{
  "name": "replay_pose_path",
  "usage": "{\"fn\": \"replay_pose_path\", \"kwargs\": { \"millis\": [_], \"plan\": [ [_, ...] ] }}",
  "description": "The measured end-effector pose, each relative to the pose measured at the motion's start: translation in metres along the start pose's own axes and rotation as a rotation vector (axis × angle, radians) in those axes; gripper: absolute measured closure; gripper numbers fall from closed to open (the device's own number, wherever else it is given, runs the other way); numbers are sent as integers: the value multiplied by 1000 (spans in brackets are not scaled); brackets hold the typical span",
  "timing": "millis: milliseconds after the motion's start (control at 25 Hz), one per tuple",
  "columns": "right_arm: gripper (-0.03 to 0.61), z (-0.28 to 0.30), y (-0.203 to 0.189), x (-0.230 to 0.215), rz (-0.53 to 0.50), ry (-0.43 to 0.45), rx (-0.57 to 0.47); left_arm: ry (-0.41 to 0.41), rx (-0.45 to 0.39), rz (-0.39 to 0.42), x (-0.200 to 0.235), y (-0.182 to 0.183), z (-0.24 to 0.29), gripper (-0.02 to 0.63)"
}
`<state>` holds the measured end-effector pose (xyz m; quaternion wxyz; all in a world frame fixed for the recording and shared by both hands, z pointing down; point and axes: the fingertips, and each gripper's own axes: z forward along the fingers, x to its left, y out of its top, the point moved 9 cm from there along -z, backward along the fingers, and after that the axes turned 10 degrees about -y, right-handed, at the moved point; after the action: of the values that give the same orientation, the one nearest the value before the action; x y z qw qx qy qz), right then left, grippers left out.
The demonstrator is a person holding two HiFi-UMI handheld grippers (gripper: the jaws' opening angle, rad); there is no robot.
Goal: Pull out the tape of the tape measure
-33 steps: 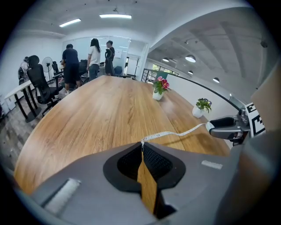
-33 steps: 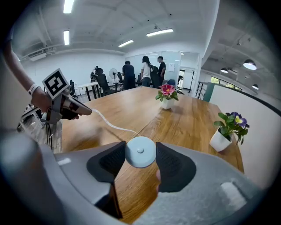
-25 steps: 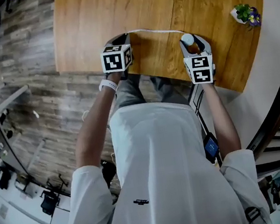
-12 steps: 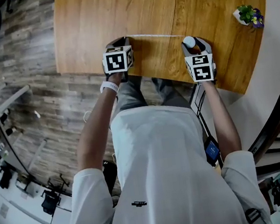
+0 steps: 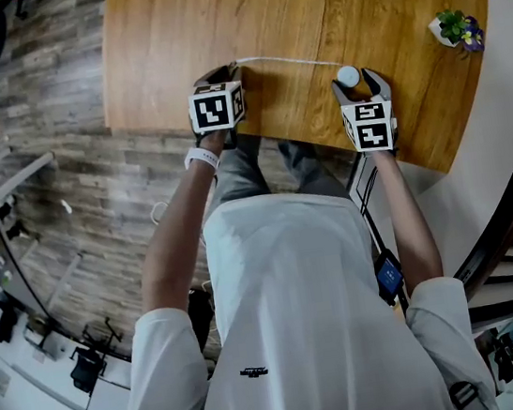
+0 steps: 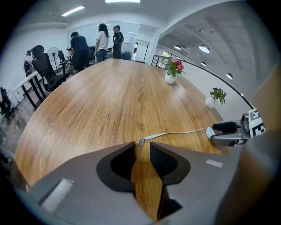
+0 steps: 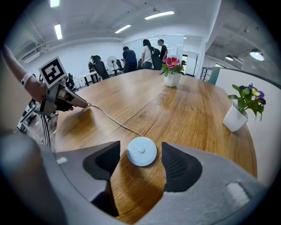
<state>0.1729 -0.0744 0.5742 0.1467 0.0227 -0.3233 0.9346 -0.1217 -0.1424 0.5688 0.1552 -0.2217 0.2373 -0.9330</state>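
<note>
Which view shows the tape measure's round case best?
The right gripper view: the case lies whole, untouched, between the opening jaws of the right gripper. The head view shows it tiny; the left gripper view shows only its edge.

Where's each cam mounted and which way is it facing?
Head view: on the head, steeply down at the table; torso and arms show.
Left gripper view: on the left gripper, along its opening fingers across the table; tape hook just ahead, not between them.
Right gripper view: on the right gripper, opening fingers flank the tape measure case.
Shared: the tape, all three.
</note>
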Motion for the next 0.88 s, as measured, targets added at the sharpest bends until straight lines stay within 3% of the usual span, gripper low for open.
{"fn": "replay_pose_path", "kwargs": {
  "millis": [440, 720, 880],
  "plan": [
    [288, -25, 11, 2, -32, 29, -50, 6, -83, -14, -7, -4, -26, 494],
    [288, -51, 23, -2, -12, 42, -102, 43, -185, 26, -20, -2, -55, 536],
    [321, -71, 33, -5, -11, 58, -143, 62, -234, 70, -30, 2, -74, 597]
  ]
}}
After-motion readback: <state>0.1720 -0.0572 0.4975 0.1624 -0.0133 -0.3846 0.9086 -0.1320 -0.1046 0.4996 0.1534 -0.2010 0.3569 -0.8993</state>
